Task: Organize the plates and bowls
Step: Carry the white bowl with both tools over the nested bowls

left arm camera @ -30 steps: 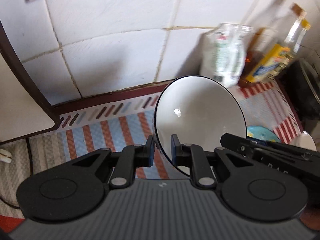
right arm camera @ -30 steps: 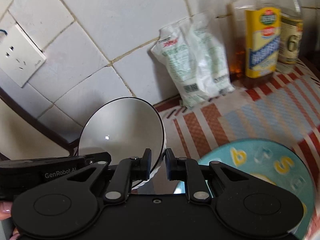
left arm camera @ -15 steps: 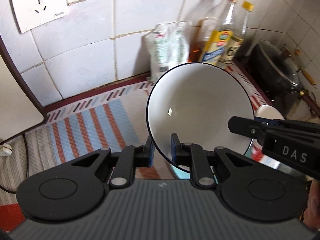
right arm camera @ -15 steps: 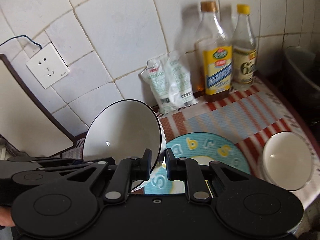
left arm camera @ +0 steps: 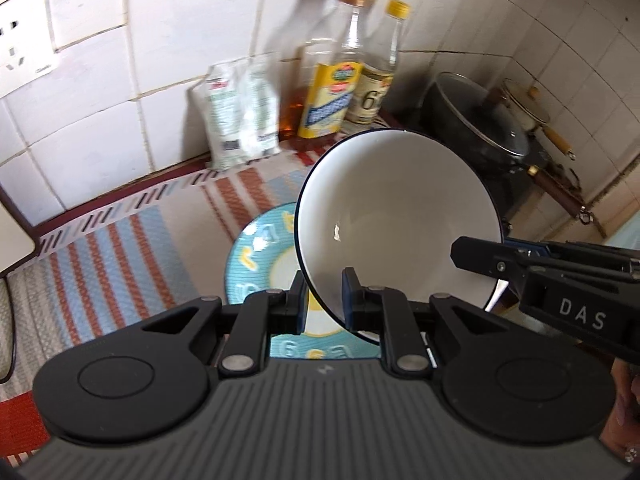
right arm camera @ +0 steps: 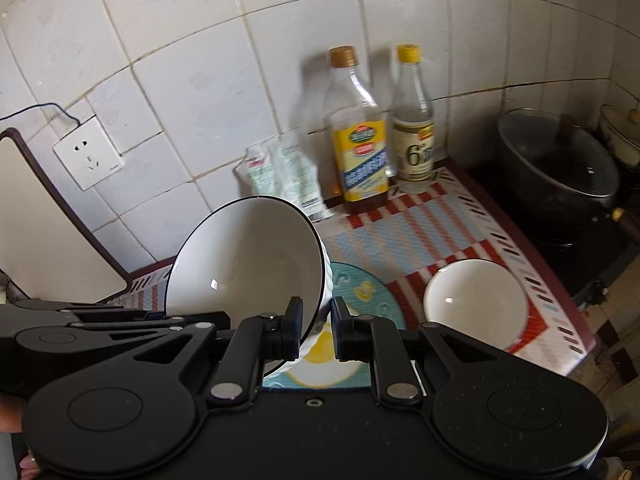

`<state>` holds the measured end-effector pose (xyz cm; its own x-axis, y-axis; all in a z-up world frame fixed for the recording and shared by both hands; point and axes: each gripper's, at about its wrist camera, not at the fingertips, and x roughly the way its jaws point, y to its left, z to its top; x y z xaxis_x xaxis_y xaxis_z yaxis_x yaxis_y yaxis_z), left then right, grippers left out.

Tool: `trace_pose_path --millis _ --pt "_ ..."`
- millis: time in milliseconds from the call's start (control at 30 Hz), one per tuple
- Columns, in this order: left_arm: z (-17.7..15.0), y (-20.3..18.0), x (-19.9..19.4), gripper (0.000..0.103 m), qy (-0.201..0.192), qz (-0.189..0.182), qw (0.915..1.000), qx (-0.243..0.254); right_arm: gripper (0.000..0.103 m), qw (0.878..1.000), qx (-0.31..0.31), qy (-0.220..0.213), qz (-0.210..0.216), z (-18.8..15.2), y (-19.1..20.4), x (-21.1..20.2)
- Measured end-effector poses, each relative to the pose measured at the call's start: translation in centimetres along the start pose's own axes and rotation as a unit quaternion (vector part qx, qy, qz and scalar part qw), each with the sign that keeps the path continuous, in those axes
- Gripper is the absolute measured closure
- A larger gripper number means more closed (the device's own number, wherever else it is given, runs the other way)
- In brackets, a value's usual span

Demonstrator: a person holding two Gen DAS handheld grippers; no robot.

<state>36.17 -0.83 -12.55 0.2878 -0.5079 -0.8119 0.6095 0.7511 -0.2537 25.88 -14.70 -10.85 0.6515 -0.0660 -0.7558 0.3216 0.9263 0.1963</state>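
Observation:
A white bowl with a black rim (left arm camera: 396,216) hangs tilted in the air, held from two sides. My left gripper (left arm camera: 323,296) is shut on its near rim. The other side of the same bowl (right arm camera: 248,264) is clamped by my right gripper (right arm camera: 316,324), also shut on the rim. Fingers of the right gripper (left arm camera: 492,260) reach in from the right in the left wrist view. Under the bowl a blue plate with letters (right arm camera: 360,292) lies on the striped mat (right arm camera: 440,224). A small white bowl (right arm camera: 476,300) sits to the plate's right.
Two bottles (right arm camera: 362,140) and a white bag (right arm camera: 284,176) stand against the tiled wall. A dark lidded pot (right arm camera: 556,160) sits on the stove at the right. A wall socket (right arm camera: 88,154) and a white board (right arm camera: 48,232) are at the left.
Both grippers have risen and pulled back from the wall with the bowl between them. The blue plate, the small bowl, the bottles and the pot have come into view.

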Motion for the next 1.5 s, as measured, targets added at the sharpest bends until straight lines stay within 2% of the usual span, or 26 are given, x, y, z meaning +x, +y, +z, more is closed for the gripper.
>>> trace_pose_path --millis 167,400,600,767,900,1000,1167,1267,1433,1500 --pt "0.6 -3.0 0.6 0.088 0.0 -0.005 0.9999 0.011 0.084 1.0 0.012 -0.008 0.001 -0.2 -2.6 -1.3" --pt "1.8 -7.5 2.9 0.088 0.0 -0.008 1.0 -0.001 0.084 1.0 0.016 -0.008 0.02 1.1 -8.1 -1.8" --pt "2.4 -11.5 6.5 0.088 0.011 0.017 0.9997 -0.014 0.084 0.997 0.039 0.037 0.058 2.7 -14.3 0.2" --pt "2.1 -14.0 11.4 0.088 0.029 0.045 0.9985 -0.013 0.084 0.996 0.021 0.069 0.059 3.0 -17.8 3.2" --pt "1.9 -14.9 14.3 0.088 0.04 0.061 0.9968 -0.031 0.084 0.994 0.014 0.094 0.058 2.7 -19.9 6.2" --pt "1.3 -15.6 15.2 0.088 0.041 0.077 0.9956 -0.031 0.084 0.994 -0.002 0.094 0.058 2.1 -20.4 7.4" --pt "1.3 -15.6 16.6 0.088 0.047 0.083 0.9941 -0.052 0.084 0.993 -0.04 0.095 0.052 1.1 -20.6 8.4" --pt "1.9 -16.2 17.4 0.088 0.056 0.091 0.9933 -0.043 0.084 0.993 -0.065 0.091 0.036 1.3 -20.3 8.6" --pt "2.1 -16.7 17.7 0.082 0.062 0.102 0.9904 -0.069 0.083 0.989 -0.104 0.101 0.039 2.1 -20.2 9.2" --pt "1.9 -16.5 17.5 0.075 0.061 0.094 0.9894 -0.093 0.083 0.987 -0.117 0.101 0.037 1.9 -20.2 9.2"
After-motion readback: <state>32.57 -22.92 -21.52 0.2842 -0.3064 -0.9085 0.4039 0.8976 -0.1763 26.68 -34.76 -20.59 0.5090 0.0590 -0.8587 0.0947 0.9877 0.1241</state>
